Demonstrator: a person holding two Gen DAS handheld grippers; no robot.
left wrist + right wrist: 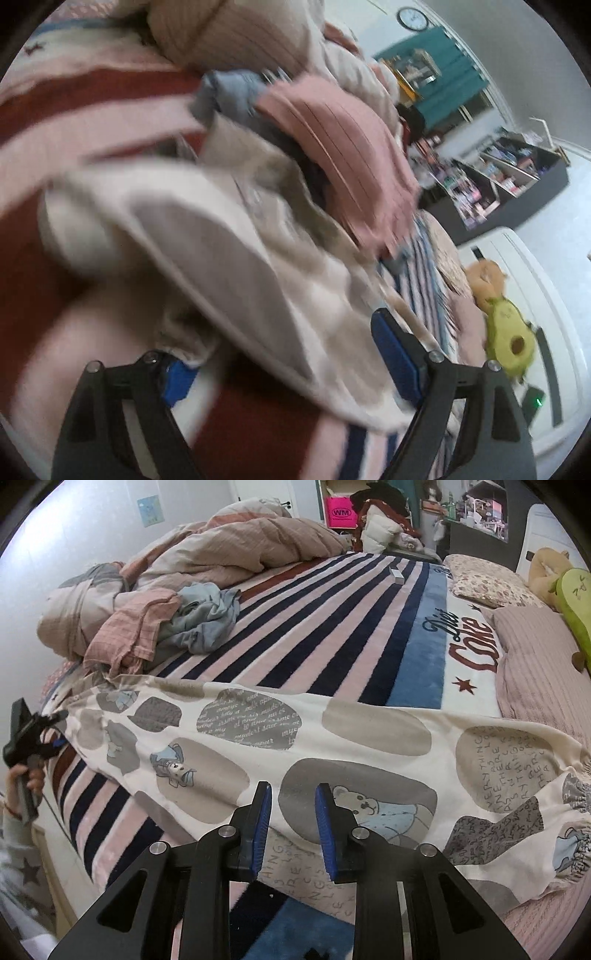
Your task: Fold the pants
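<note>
Cream pants [303, 738] with grey and beige patches and bear prints lie stretched across the striped blanket [332, 627], elastic waistband at the right. My right gripper [293, 834] is open, its blue pads just above the fabric near the front edge. My left gripper [51, 731] appears at the far left at the pants' leg end. In the blurred left wrist view its blue pads [395, 354] stand wide apart with the pants fabric [236, 258] lying across between them; the left gripper [284, 365] is open.
A heap of pink, blue and beige clothes [159, 624] and a crumpled duvet [240, 546] lie at the bed's far left. Pillows [487, 579] and an avocado plush [576, 609] sit at the right. A small white box [397, 574] lies on the blanket.
</note>
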